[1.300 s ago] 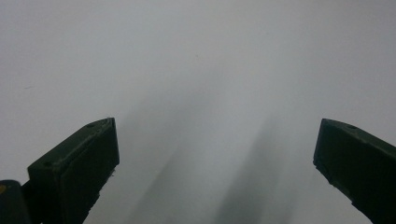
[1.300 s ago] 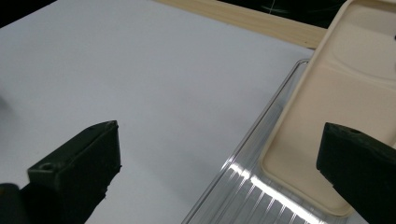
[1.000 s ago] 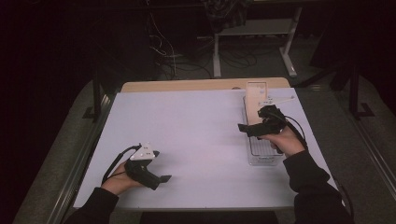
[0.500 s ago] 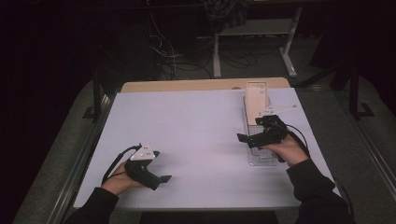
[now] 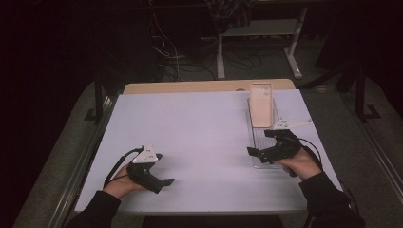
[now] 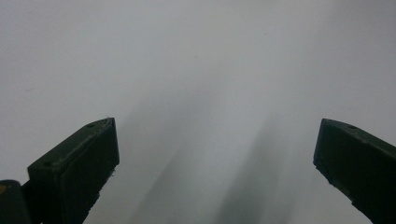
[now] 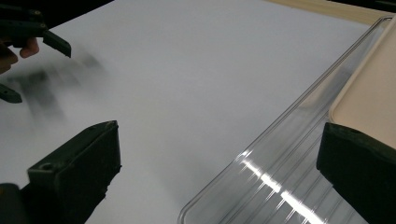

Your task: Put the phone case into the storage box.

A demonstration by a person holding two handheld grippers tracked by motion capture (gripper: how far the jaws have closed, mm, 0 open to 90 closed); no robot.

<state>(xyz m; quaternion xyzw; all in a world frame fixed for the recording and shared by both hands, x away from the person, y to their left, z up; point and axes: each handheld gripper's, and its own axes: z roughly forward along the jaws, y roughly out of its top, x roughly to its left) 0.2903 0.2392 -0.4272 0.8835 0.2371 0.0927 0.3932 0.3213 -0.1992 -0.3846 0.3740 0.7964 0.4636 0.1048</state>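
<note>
A wide white surface (image 5: 204, 142) fills the scene, seen from above. Near its front left corner, the person's left hand rests on it holding the left tool (image 5: 164, 182), whose two black jaws are spread wide apart with nothing between them; in the left gripper view they frame bare white surface.

Toward the right edge lies a long, clear plastic tray (image 5: 264, 142) with a ribbed floor, running front to back. In its far end sits a pale tan, box-like block (image 5: 261, 105); a small mark shows near its top, too small to read.

The right tool (image 5: 253, 152) hovers at the tray's near end, jaws parted and empty. In the right gripper view one jaw is over the tray (image 7: 280, 186), the other over the white surface beside the tray's rim.
</note>
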